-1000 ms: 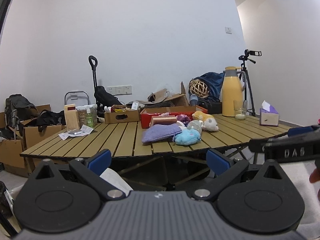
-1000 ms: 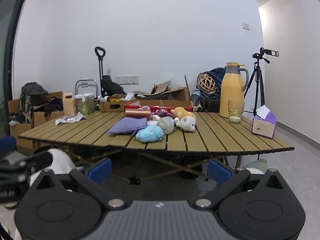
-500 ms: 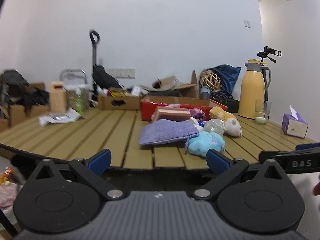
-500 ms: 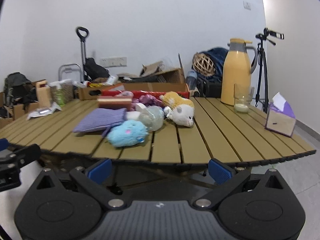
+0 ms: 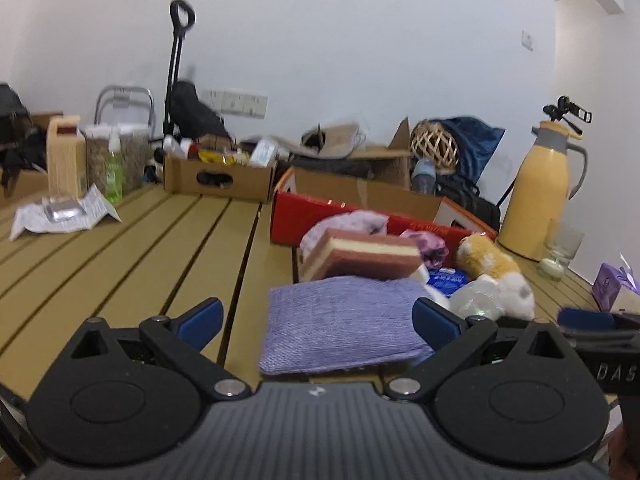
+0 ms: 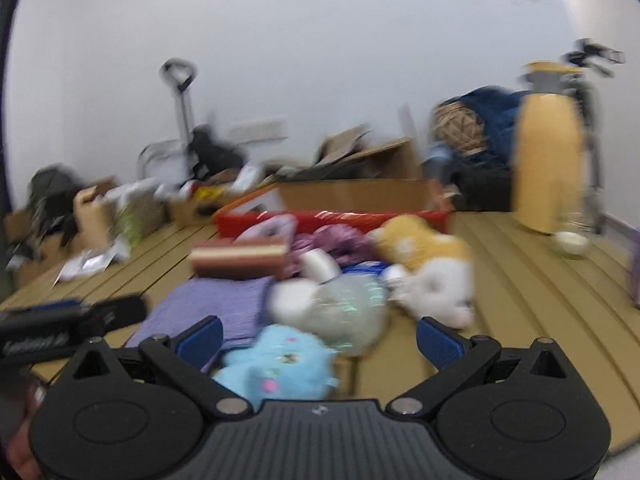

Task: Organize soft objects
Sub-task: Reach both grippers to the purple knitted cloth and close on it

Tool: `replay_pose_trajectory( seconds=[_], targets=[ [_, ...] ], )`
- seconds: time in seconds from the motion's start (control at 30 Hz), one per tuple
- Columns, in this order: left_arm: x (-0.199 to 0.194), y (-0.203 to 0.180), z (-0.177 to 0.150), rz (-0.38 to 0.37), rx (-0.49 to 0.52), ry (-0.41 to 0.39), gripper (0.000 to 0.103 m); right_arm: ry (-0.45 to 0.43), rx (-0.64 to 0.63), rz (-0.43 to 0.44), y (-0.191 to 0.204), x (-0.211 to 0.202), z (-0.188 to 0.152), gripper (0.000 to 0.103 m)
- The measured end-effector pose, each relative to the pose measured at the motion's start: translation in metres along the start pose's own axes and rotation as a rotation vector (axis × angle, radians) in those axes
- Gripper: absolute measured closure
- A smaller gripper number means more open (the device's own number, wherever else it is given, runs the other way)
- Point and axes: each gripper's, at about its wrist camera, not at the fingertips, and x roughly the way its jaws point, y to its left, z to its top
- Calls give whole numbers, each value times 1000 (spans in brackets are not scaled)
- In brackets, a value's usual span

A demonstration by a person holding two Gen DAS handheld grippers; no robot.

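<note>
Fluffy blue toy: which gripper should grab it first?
Probably right. The right gripper is open with the blue toy sitting between its fingers; the left gripper faces the purple cloth.

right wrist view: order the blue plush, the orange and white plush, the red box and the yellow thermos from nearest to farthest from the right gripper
1. blue plush, just ahead of the right gripper, slightly left of centre between its open jaws.
2. orange and white plush, further ahead, to the right.
3. red box, behind the pile of soft things.
4. yellow thermos, far right, at the back of the table.
</note>
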Motion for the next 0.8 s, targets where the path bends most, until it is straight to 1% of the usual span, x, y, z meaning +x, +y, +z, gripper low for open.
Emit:
replay_pose_trajectory(
  seconds=[0.03,0.07,0.1,0.13,0.2,0.23,0.27,0.3,0.33,0.37,0.4,0.43,0.47,0.57,0.6,0.67,0.8],
  targets=[
    [5,5,-1,-16,-6,20,6,-19,-7,10,4,4,2,6],
    [9,9,-3,-31,-16,32,12,-28,-12,34,7,9,6,16],
    [13,13,-5,-41,-31,47,19,-15,-15,69,10,17,10,20],
    [18,17,-7,-51,-48,66,23,9,-11,101,12,27,14,27],
    [27,27,-9,-78,-100,102,33,43,-1,141,17,45,20,34],
    [31,32,-10,-92,-129,118,35,62,-1,155,20,54,23,43],
    [34,36,-9,-108,-149,131,44,82,2,169,22,64,25,54],
    [36,39,-9,-129,-165,139,52,100,9,179,24,73,27,60],
    [37,41,-9,-140,-178,144,54,122,20,184,25,81,28,68],
    [38,43,-9,-142,-188,145,65,142,36,185,26,88,28,68],
    [40,44,-10,-147,-192,156,83,153,49,187,26,92,26,68],
    [42,44,-10,-161,-197,165,85,160,62,194,25,96,26,71],
    [42,46,-10,-181,-206,165,87,164,77,201,23,96,23,81],
    [34,43,-7,-209,-201,125,90,188,133,235,18,97,21,98],
    [30,40,-6,-211,-194,112,91,186,135,243,18,95,21,98],
    [18,37,-4,-216,-191,92,91,154,101,234,24,82,23,98],
    [-26,24,6,-232,-164,21,91,87,64,235,32,45,29,98]
  ],
)
